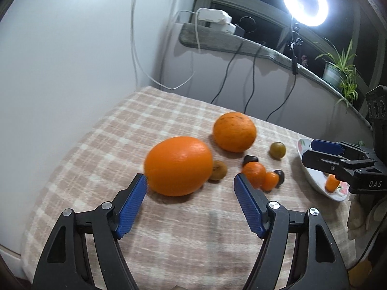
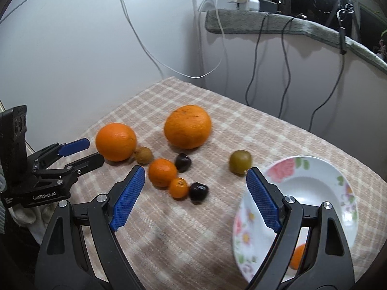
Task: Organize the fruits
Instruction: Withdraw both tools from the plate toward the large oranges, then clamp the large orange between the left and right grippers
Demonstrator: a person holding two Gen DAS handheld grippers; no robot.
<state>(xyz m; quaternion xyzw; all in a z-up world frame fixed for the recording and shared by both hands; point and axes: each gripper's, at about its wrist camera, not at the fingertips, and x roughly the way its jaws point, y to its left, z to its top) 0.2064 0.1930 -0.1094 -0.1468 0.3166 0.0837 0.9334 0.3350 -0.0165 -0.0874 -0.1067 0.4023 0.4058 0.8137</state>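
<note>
A large orange (image 1: 177, 165) lies on the checked cloth just beyond the tips of my left gripper (image 1: 191, 183), which is open and holds nothing. A second large orange (image 1: 234, 131) sits farther back. Right of them lie a mandarin (image 2: 162, 172), a smaller orange fruit (image 2: 178, 188), two dark fruits (image 2: 183, 162) (image 2: 198, 191), a brown fruit (image 2: 144, 155) and a green-brown one (image 2: 240, 162). My right gripper (image 2: 195, 170) hangs open and empty over this cluster, its right finger above the flowered plate (image 2: 314, 186). One small orange fruit (image 2: 298, 256) lies in the plate.
The table (image 1: 169, 241) stands in a corner against white walls. Cables hang down behind it from a grey sill (image 2: 278, 25) with a power strip. A ring light (image 1: 304, 3) and a potted plant (image 1: 338, 70) stand on the sill at right.
</note>
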